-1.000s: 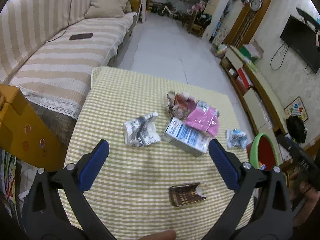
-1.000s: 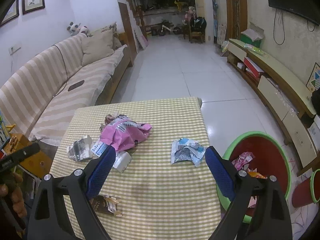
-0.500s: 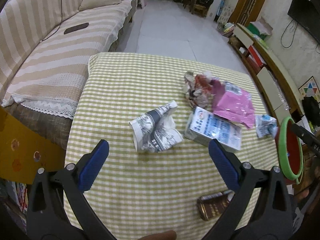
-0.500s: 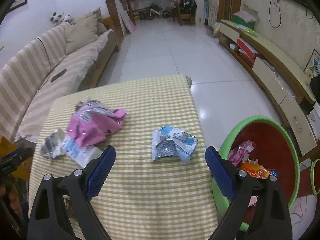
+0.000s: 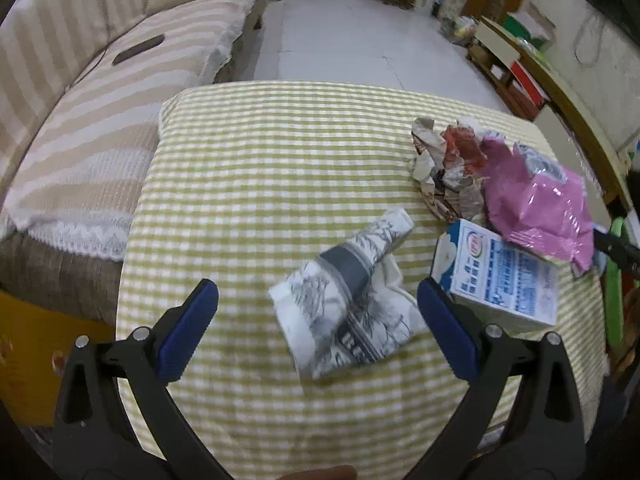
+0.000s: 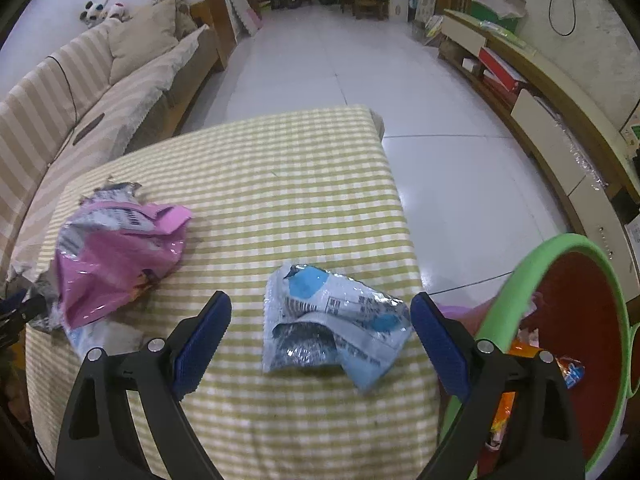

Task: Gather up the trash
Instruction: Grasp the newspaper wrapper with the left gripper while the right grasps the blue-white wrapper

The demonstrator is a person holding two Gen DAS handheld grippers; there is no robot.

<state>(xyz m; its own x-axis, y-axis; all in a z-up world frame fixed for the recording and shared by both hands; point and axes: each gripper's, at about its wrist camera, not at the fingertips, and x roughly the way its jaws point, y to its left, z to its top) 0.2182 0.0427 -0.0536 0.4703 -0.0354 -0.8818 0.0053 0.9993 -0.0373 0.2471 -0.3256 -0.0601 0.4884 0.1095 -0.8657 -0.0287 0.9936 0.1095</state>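
On the green-checked tablecloth (image 5: 248,168) a crumpled grey-and-white wrapper (image 5: 348,300) lies between the fingers of my open left gripper (image 5: 318,320), untouched. Right of it sit a white-and-blue carton (image 5: 500,276), a pink bag (image 5: 536,208) and a crumpled red-brown wrapper (image 5: 444,168). In the right wrist view a blue-and-silver wrapper (image 6: 328,320) lies between the fingers of my open right gripper (image 6: 320,332). The pink bag (image 6: 116,256) shows at the left. A green-rimmed red bin (image 6: 576,320) with trash inside stands beside the table's right edge.
A striped sofa (image 5: 80,92) with a dark phone (image 5: 138,49) runs along the table's left side. A yellow box (image 5: 28,352) sits at the near left. A low TV cabinet (image 6: 560,120) lines the right wall. White tiled floor (image 6: 340,60) stretches beyond the table.
Both grippers have moved forward and lower toward the table. The grey wrapper now sits between the left fingers and the blue wrapper between the right fingers. The brown packet has left the left view.
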